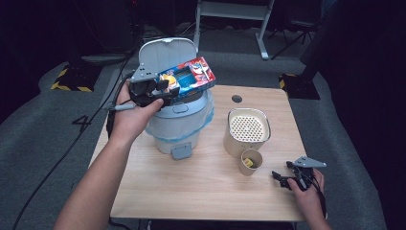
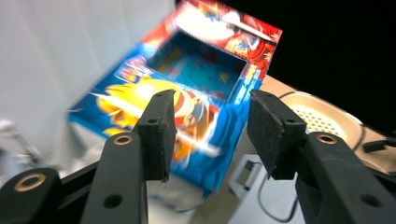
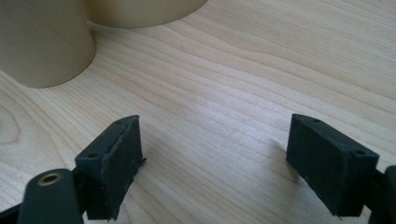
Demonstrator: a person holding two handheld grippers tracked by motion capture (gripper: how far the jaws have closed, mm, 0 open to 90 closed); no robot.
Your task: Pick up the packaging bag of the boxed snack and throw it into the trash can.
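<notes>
A wooden table [image 1: 201, 191] holds a white bin [image 1: 178, 125] at ten o'clock, lid up. Over its mouth sits a colourful cardboard box [image 1: 189, 76], likely light, stiff and crushable, best pinched across its narrow sides. The left gripper [image 2: 210, 123] is spread just before it; the right gripper [image 1: 288, 178] rests spread at four o'clock.

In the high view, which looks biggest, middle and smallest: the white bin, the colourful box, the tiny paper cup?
1. The white bin looks biggest.
2. The colourful box is middle, though it sits higher, nearer the camera, so it may look a bit bigger than it is.
3. The tiny paper cup looks smallest.
</notes>
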